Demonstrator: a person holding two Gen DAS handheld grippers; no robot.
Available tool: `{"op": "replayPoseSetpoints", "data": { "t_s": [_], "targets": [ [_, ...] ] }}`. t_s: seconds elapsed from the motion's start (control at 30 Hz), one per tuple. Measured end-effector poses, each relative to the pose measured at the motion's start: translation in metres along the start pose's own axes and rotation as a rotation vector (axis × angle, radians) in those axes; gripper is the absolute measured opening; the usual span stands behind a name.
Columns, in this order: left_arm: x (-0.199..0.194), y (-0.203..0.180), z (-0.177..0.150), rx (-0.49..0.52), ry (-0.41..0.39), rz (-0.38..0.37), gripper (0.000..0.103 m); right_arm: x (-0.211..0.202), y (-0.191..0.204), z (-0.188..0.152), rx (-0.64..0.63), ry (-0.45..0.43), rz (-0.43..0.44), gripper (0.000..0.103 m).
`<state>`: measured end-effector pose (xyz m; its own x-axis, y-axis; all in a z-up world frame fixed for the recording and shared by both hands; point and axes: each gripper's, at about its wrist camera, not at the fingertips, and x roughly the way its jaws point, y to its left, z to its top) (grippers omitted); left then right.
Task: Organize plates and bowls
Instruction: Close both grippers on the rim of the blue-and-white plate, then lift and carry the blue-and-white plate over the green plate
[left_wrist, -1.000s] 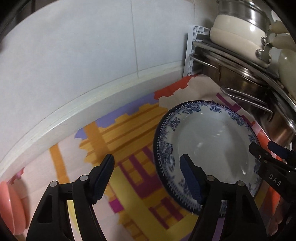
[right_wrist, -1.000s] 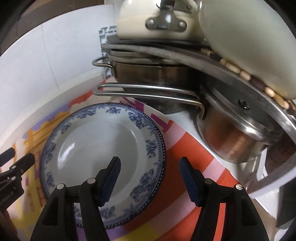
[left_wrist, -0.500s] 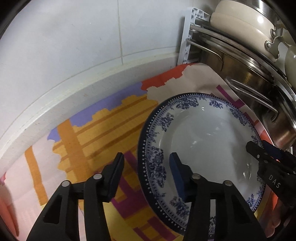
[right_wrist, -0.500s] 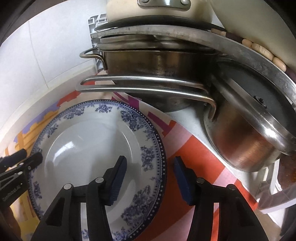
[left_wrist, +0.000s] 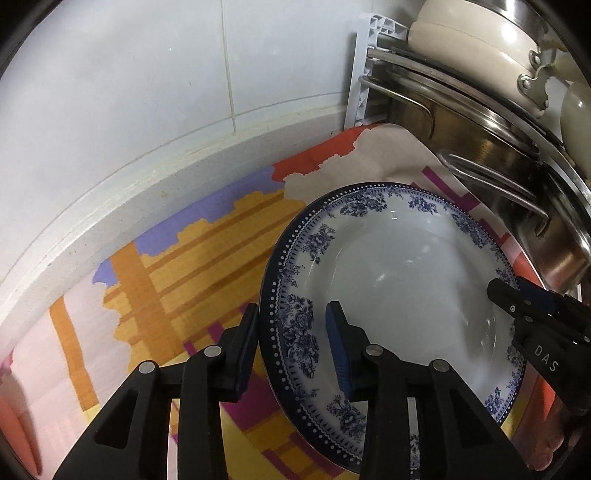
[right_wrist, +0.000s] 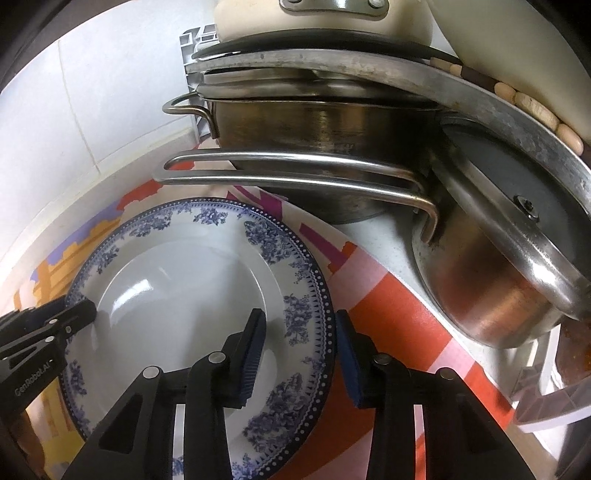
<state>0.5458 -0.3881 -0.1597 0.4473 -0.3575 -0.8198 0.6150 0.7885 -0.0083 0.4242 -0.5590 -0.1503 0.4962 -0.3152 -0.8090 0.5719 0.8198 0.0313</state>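
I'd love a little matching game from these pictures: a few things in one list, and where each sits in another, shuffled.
Things:
1. left hand-held gripper
2. right hand-held gripper
3. steel pot
4. patterned mat

Places:
A. under the plate
B. astride the plate's left rim
C. behind the plate, under stacked cookware
D. astride the plate's right rim

Pairs: 1-B, 2-D, 3-C, 4-A

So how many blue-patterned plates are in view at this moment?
1. The blue-patterned plate lies on the colourful mat, beside the stacked steel pots, its opposite rims between the left gripper and right gripper. Anything beneath it is hidden.
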Motion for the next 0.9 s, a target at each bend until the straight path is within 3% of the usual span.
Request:
{"op": "replayPoseSetpoints", "data": {
  "t_s": [0.53, 0.9],
  "targets": [
    [-0.054, 0.029, -0.033, -0.053, 0.008, 0.046, 0.036, -0.045, 0.029, -0.024, -0.044, 0.008, 0.035, 0.039],
    [-0.119, 0.057, -0.066, -0.146, -0.008, 0.09, 0.036, -0.102, 0.06, -0.045, -0.09, -0.009, 0.078, 0.039]
  ]
}}
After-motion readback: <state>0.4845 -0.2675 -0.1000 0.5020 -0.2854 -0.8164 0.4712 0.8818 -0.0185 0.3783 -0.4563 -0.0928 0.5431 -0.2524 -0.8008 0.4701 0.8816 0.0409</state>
